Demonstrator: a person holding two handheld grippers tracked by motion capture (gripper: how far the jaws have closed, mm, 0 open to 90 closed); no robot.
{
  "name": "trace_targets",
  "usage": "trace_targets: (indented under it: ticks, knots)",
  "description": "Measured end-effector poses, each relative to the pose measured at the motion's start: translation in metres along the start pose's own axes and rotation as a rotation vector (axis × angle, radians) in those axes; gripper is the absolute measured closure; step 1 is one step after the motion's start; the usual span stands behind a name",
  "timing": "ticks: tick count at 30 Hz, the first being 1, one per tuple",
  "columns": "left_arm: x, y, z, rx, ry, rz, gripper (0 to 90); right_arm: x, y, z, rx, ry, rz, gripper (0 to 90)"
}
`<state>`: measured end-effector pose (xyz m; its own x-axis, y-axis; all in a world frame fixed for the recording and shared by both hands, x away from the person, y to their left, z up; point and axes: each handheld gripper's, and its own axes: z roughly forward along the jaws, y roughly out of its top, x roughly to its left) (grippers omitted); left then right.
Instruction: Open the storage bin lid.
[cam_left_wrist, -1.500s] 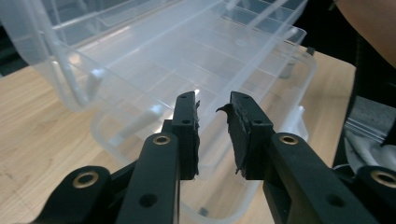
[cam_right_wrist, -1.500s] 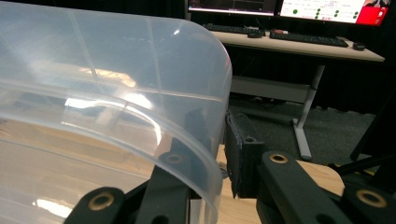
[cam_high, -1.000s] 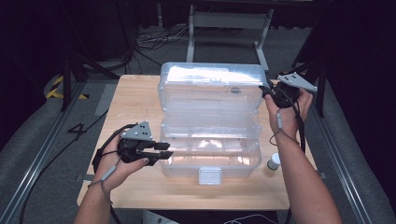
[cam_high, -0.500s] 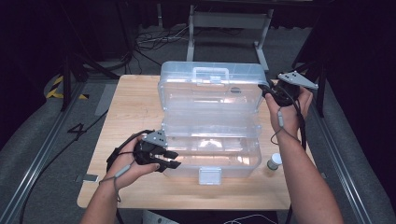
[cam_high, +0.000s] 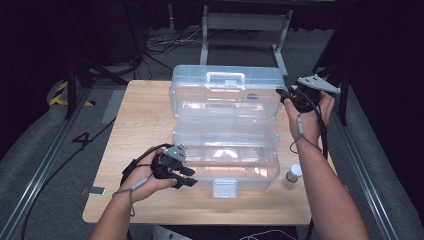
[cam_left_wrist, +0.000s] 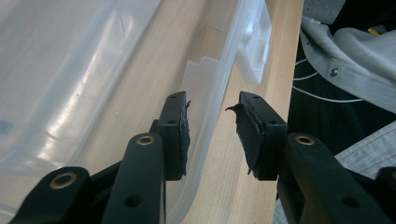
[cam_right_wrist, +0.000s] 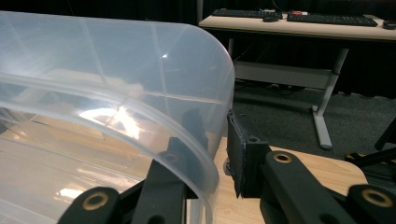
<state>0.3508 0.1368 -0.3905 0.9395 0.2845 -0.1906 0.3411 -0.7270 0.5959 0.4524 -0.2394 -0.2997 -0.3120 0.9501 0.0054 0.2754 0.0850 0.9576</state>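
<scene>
A clear plastic box (cam_high: 227, 162) sits on the wooden table (cam_high: 142, 117) with its lid (cam_high: 225, 100) standing open at the back. My left gripper (cam_high: 187, 176) is low at the box's front left. In the left gripper view its jaws straddle the front wall (cam_left_wrist: 210, 116), and the right pad (cam_left_wrist: 250, 135) is clear of it. These jaws have just been opening. My right gripper (cam_high: 285, 97) is at the lid's right end. In the right gripper view it (cam_right_wrist: 215, 135) is shut on the lid's curved edge (cam_right_wrist: 205, 154), one jaw inside and one outside.
A white latch (cam_high: 224, 188) hangs at the middle of the box's front and also appears as the latch (cam_left_wrist: 254, 46) beyond my left jaws. A small capped bottle (cam_high: 293, 173) stands right of the box. A desk frame (cam_high: 240, 22) stands behind the table.
My left gripper has dropped lower and tilted down at the box's front left wall. The right hand and the lid have stayed where they were.
</scene>
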Motion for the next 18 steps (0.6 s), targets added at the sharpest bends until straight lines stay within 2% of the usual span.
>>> trace_targets:
  ticks: [9, 11, 18]
  knots:
    - [0.005, -0.003, 0.01, 0.02, -0.019, -0.015, 66.1, -0.001, 0.003, 0.003, 0.014, 0.0, -0.001, 76.6]
    - [0.007, -0.004, 0.013, 0.039, -0.026, -0.021, 69.4, -0.001, 0.004, 0.005, 0.018, -0.002, 0.0, 76.7]
    - [0.01, -0.006, 0.013, 0.04, -0.029, -0.032, 75.7, -0.002, 0.004, 0.009, 0.016, -0.006, 0.004, 77.1]
